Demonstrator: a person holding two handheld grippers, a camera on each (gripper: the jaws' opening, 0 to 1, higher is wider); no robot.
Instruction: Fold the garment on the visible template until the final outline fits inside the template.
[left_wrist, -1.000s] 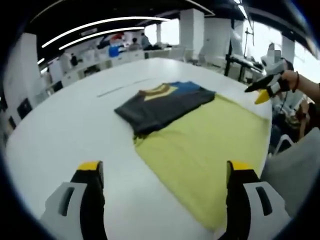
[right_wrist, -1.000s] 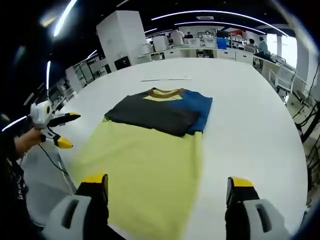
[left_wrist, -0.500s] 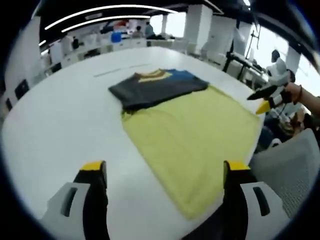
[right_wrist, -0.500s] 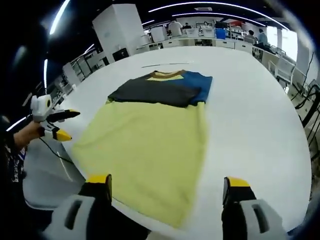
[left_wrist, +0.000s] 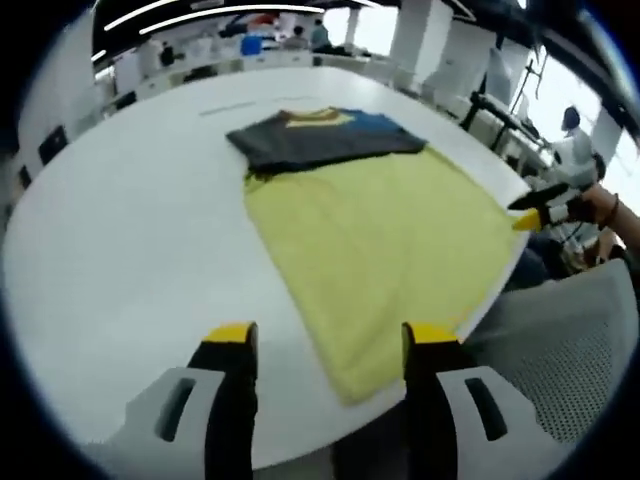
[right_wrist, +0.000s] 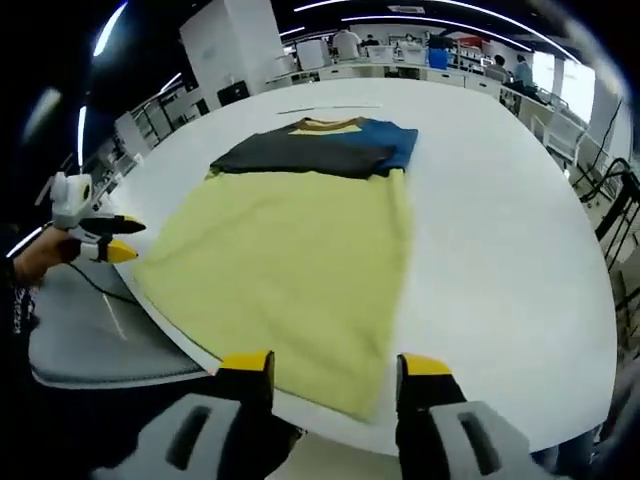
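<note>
Both my claws hover above the near edge of a big white table (left_wrist: 110, 230), empty; my left gripper (left_wrist: 325, 345) has its two yellow-tipped jaws parted with a clear gap and nothing between them, and my right gripper (right_wrist: 332, 368) stands the same way, jaws apart and gripping nothing.

Across the table lies a yellow template sheet (left_wrist: 385, 240), spread flat, its near corner reaching the table's edge just ahead of my left jaws; in the right gripper view the same sheet's near corner sits between and just beyond my right jaws. At the far end of the sheet rests the garment (left_wrist: 320, 138), folded into a compact block: mostly dark grey, with a blue part on one side and a yellow-and-brown collar at the far edge; its near edge overlaps the template's far end, and the rest lies on bare table beyond it.

From the left gripper view, my right claw appears at the right, held in a hand beside the sheet's corner, over a grey mesh chair seat (left_wrist: 570, 350); from the right gripper view, my left claw appears at the left, off the table's side, jaws nearly together as far as I can tell.

Far behind, the right gripper view takes in a white cabinet (right_wrist: 228, 45), desks and seated people, too small to describe.
</note>
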